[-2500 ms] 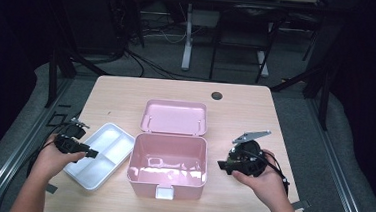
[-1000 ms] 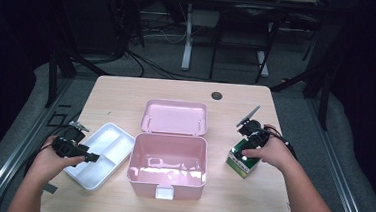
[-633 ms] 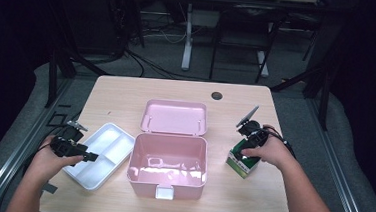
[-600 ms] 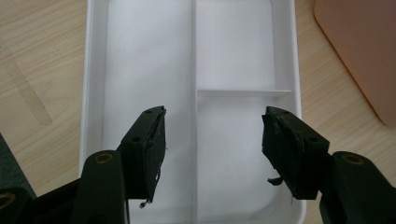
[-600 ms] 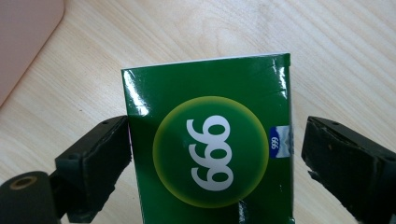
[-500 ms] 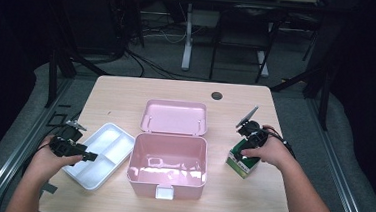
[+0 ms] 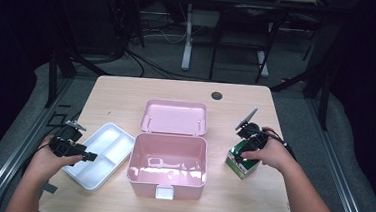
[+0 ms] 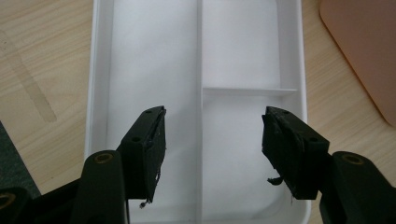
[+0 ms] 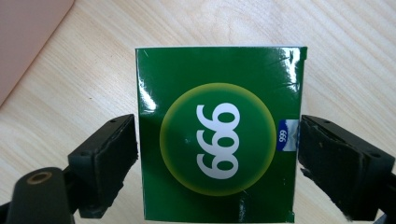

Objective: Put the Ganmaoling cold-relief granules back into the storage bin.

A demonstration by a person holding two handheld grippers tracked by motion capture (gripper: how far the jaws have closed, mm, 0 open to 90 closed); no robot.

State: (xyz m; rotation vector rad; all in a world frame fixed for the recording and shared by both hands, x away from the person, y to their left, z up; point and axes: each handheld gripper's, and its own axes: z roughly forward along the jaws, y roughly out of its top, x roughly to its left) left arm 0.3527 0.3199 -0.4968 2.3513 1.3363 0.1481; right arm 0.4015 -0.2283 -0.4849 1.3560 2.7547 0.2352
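Closing squarely on the green box [image 9: 219,133] looks like the step in hand: the right tool [image 9: 217,165] stands wide open astride it at lower centre, one jaw about touching, the other just clear, so both pads should meet the side faces evenly. Its view reads the "999" label; the high view places the box [image 7: 242,164] at centre right on the tabletop [image 7: 126,94], beside the open pink case [image 7: 168,160]. At lower left, the left tool [image 8: 212,149] hangs open and empty over the white divided tray [image 8: 292,70]

Both grippers [image 8: 212,154] [image 9: 217,165] held low, fingers spread
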